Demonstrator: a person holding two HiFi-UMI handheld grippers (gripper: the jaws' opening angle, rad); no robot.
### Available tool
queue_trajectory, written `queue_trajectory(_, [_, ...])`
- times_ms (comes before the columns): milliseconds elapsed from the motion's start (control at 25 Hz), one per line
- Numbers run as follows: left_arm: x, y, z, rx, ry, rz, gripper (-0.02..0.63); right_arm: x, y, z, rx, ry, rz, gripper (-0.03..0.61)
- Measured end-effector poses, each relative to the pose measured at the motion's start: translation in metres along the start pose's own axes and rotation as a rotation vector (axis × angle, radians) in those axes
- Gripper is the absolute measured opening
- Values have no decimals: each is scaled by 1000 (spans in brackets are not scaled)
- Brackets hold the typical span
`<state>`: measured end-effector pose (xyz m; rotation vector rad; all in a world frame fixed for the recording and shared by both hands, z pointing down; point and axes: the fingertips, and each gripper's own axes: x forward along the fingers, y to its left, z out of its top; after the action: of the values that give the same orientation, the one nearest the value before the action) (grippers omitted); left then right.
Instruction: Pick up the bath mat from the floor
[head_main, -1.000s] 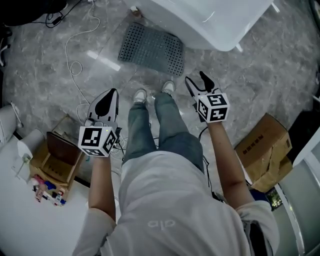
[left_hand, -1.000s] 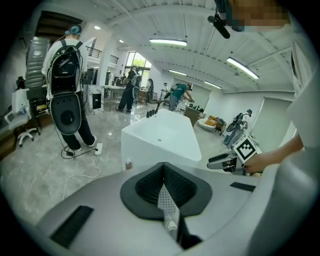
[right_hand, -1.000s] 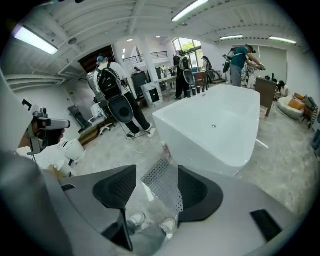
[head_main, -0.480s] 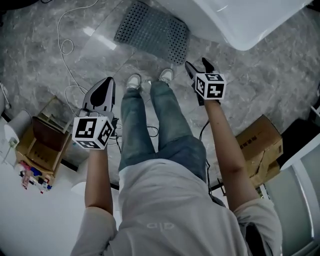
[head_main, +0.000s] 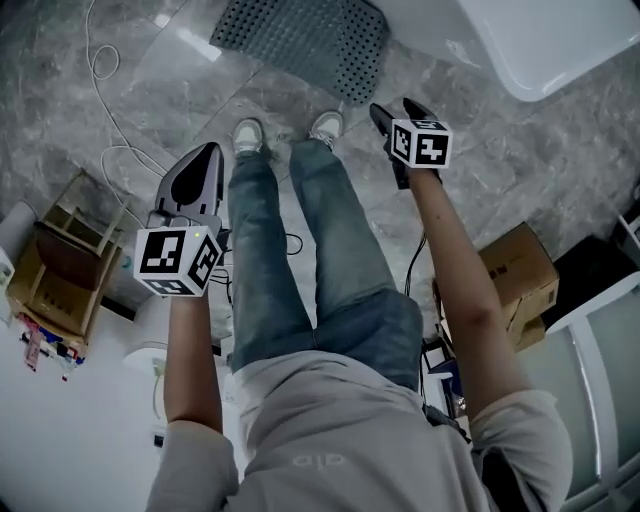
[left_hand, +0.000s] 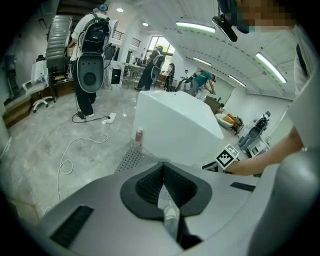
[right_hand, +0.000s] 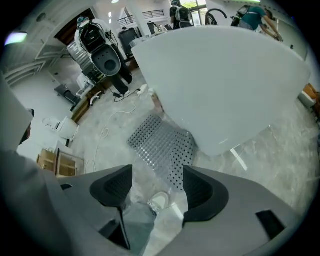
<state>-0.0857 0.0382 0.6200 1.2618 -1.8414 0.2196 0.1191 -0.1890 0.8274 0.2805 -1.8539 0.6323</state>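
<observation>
We find the bath mat (head_main: 300, 40) lying flat on the floor (head_main: 520, 160), beside the white tub (head_main: 540, 40) and just ahead of the person's shoes (head_main: 248, 133). Our right gripper (head_main: 392, 112) hangs near the mat's edge, jaws opening with nothing between them. Our left gripper (head_main: 208, 152) hangs well apart from the mat, jaws clenched on nothing.
</observation>
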Motion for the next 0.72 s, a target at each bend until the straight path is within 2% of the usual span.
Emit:
queue_trajectory(80, [14, 6, -15, -6, 19, 13, 17, 22, -8, -11, 28, 17, 8, 333])
queue_trajectory(360, [62, 27, -62, -106, 54, 40, 17, 103, -41, -47, 49, 97, -8, 337])
queue_trajectory(720, [99, 58, -117, -141, 120, 50, 17, 182, -83, -105, 153, 208, -59, 345])
